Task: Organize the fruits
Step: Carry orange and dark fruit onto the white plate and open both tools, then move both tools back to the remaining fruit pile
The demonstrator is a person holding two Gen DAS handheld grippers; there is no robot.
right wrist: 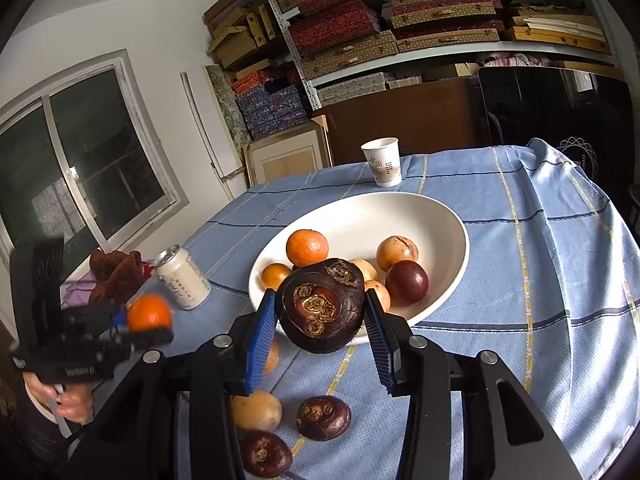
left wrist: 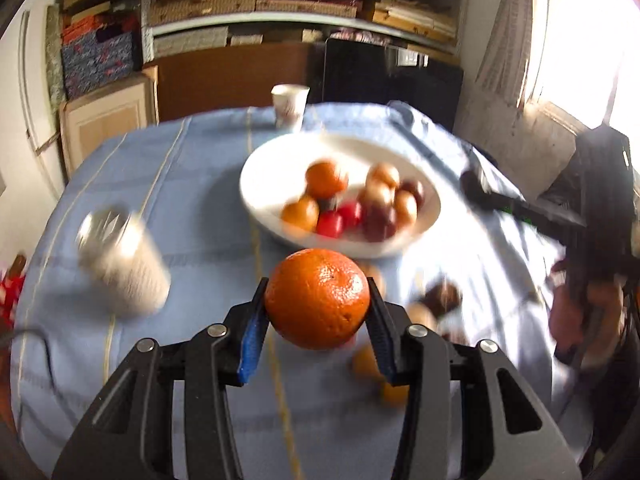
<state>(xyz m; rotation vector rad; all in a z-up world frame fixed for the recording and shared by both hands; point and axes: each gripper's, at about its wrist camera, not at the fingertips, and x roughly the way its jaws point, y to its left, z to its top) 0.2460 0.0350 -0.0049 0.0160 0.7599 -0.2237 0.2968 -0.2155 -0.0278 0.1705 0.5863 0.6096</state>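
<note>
My left gripper (left wrist: pixel 317 300) is shut on an orange tangerine (left wrist: pixel 317 298), held in the air above the blue cloth short of the white bowl (left wrist: pixel 276 160). In the right wrist view that same tangerine (right wrist: pixel 149 313) shows at the left in the left gripper (right wrist: pixel 146 320). My right gripper (right wrist: pixel 320 312) is shut on a dark brown water chestnut (right wrist: pixel 322 308), just in front of the white bowl (right wrist: pixel 440 220). The bowl holds tangerines, yellow-brown fruits and a dark purple one. Loose on the cloth below lie two more water chestnuts (right wrist: pixel 324 417) and a yellow fruit (right wrist: pixel 256 410).
A drink can (right wrist: pixel 183 280) stands left of the bowl and a paper cup (right wrist: pixel 382 161) behind it. The blue striped cloth (right wrist: pixel 540 280) drapes over the table's right edge. A person's hand (right wrist: pixel 74 402) holds the left tool. Shelves of boxes fill the back wall.
</note>
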